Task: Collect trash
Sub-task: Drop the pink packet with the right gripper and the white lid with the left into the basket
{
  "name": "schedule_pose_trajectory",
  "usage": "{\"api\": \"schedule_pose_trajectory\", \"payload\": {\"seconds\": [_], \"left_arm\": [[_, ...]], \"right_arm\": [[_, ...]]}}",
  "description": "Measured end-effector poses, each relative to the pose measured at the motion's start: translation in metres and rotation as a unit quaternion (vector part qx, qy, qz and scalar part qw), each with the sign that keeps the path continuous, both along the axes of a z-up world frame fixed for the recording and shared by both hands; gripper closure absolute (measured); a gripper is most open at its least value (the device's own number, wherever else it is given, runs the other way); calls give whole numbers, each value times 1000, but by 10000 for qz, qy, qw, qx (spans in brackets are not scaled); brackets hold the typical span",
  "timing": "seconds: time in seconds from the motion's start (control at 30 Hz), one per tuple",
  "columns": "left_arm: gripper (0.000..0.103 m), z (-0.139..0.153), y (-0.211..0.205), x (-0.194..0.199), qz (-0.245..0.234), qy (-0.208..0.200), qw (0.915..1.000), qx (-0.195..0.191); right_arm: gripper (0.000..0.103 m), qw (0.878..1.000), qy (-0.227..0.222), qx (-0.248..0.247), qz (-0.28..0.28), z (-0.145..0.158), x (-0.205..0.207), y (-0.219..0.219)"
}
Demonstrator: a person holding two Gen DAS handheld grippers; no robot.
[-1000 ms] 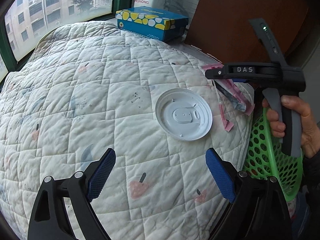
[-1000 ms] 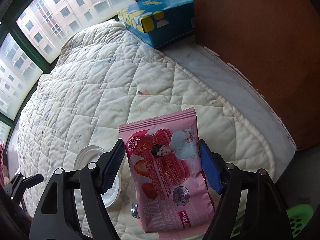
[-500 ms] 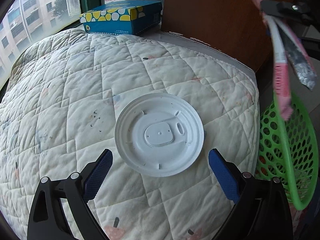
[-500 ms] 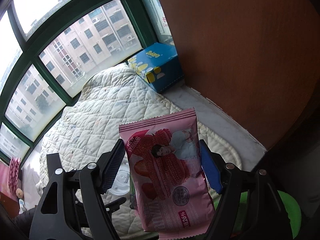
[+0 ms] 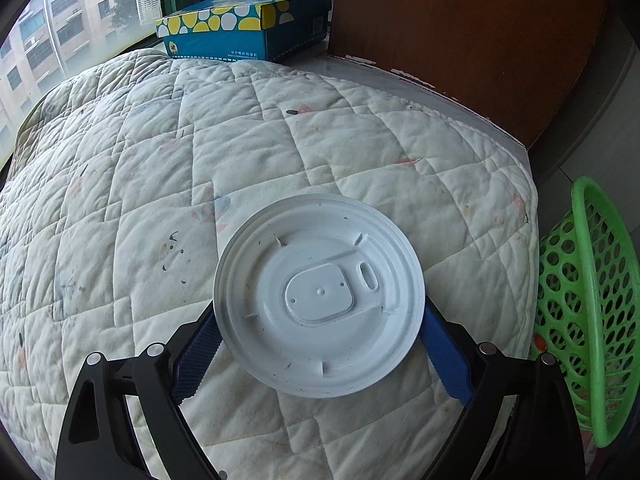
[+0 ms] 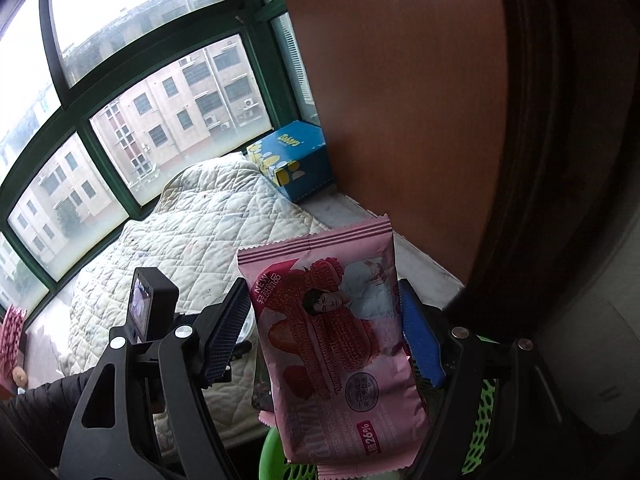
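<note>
Below, green basket (image 6: 486, 432) under wrapper (image 6: 340, 344)

Open quilt (image 5: 168, 208) across the left and far side, free to cross. Blocked at the back by a blue box (image 5: 244, 26) against the window (image 6: 132, 92), and along the right by a brown panel (image 5: 460, 32). White lid (image 5: 319, 295) lying flat on the near quilt, filling the gap between the left hand-held gripper (image 5: 320, 344) fingers. Green basket (image 5: 580, 304) standing just beside the quilt's right edge, its mouth unobstructed in the left view.
</note>
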State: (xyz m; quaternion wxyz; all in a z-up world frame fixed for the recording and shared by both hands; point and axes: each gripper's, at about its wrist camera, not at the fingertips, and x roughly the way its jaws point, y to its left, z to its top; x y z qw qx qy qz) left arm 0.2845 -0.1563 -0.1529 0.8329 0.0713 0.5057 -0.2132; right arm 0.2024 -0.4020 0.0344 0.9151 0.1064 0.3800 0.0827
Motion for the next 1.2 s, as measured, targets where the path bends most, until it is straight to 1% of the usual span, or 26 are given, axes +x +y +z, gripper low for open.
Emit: {"api": "schedule_pose_trajectory", "payload": {"seconds": [0.1, 0.2, 0.27, 0.5, 0.6, 0.77, 0.9, 0.97, 1.2], "left_arm": [[14, 4, 2, -4, 29, -36, 10000, -40], [15, 15, 4, -13, 48, -108, 9999, -96], [15, 25, 5, -21, 33, -182, 9997, -157], [15, 67, 7, -56, -72, -527, 9980, -328], [15, 86, 5, -72, -138, -670, 9968, -419], [15, 113, -4, -95, -303, -908, 9940, -526], [15, 131, -13, -111, -427, -1059, 9917, -598], [15, 138, -18, -117, -482, -1133, 9905, -608], [14, 149, -37, -134, -670, -1205, 9882, -674]], "right_arm": [[30, 9998, -13, 20, -178, 2, -19, -14], [30, 9994, 46, 39, -343, -2, -35, -24], [30, 9988, 93, -10, -491, -6, -45, -30], [29, 9959, 262, 167, -845, -17, -74, -46], [28, 9951, 250, 99, -949, -18, -84, -48], [27, 9941, 264, 118, -1048, -19, -93, -54], [20, 9935, 223, 161, -1103, -19, -103, -59], [18, 9933, 193, 169, -1129, -18, -107, -62], [17, 9931, 70, 204, -1149, -12, -127, -70]]}}
